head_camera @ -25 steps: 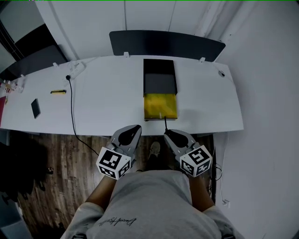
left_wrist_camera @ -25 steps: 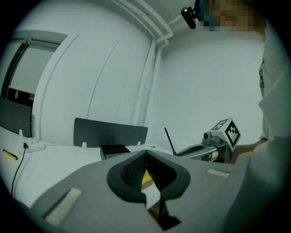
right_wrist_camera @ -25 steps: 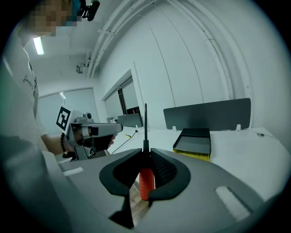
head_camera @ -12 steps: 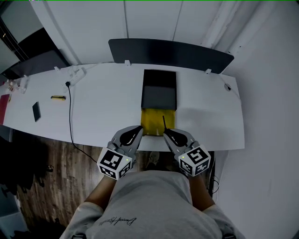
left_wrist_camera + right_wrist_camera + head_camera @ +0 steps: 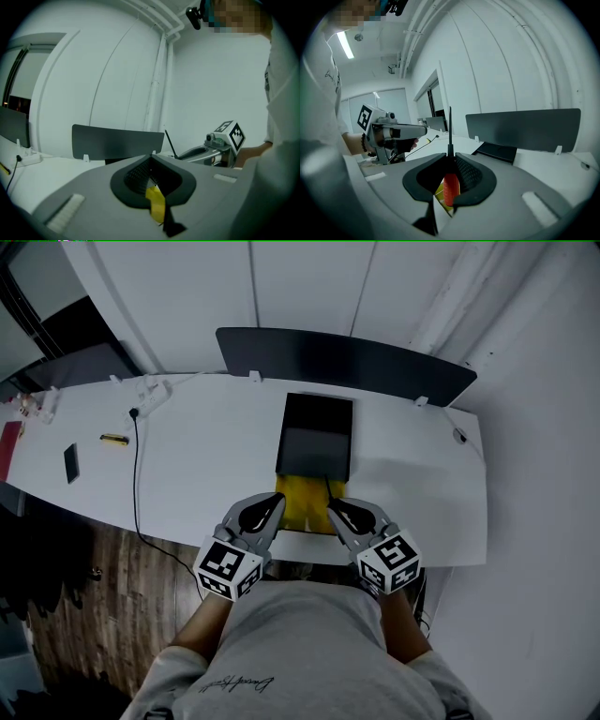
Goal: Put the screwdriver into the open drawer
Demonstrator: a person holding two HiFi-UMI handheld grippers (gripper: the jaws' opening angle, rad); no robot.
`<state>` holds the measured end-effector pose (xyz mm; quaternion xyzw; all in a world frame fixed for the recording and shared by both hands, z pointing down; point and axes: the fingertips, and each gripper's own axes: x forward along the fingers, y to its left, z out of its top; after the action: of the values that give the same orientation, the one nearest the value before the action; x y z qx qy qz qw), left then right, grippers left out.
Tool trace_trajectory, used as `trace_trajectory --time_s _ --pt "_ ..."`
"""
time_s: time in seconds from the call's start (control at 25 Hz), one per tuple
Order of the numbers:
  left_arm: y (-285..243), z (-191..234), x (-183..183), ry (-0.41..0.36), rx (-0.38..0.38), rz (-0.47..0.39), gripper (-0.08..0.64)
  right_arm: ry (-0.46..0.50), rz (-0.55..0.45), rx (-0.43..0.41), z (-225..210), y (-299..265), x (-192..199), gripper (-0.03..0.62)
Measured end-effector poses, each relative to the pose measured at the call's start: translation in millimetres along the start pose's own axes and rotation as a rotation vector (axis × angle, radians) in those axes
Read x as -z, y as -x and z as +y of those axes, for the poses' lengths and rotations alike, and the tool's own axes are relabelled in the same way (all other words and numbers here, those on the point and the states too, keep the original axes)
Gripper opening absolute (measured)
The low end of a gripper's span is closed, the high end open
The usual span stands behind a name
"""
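Note:
A black box (image 5: 316, 437) stands on the white table (image 5: 187, 456), its yellow drawer (image 5: 298, 504) pulled out toward me. My right gripper (image 5: 334, 508) is shut on the screwdriver (image 5: 450, 186), clamping its orange-red handle. The thin black shaft (image 5: 329, 487) sticks out ahead over the drawer's right part. In the right gripper view the shaft (image 5: 450, 131) points upward past the right gripper (image 5: 451, 157). My left gripper (image 5: 274, 503) hovers at the drawer's left front corner, with its jaws shut on nothing. Through the left gripper (image 5: 151, 158) a strip of yellow drawer shows.
A dark divider panel (image 5: 347, 357) runs along the table's back edge. Far left lie a phone (image 5: 71, 463), a small yellow item (image 5: 115, 438) and a power strip (image 5: 150, 395) whose cable (image 5: 136, 484) hangs over the front edge. Wooden floor (image 5: 112, 587) lies below.
Both grippers have moved forward, from just short of the table's front edge to over the drawer's front. The screwdriver stays clamped in the right gripper.

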<state>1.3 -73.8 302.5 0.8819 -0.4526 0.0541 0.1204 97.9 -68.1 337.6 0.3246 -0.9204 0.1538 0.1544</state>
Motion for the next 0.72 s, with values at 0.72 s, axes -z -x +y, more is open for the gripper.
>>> trace_trajectory --time_s 0.72 --pt "-9.8 32.2 -1.1 0.007 0.015 0.054 0.002 -0.029 0.071 0.029 -8.2 -26.6 6.2 0.074"
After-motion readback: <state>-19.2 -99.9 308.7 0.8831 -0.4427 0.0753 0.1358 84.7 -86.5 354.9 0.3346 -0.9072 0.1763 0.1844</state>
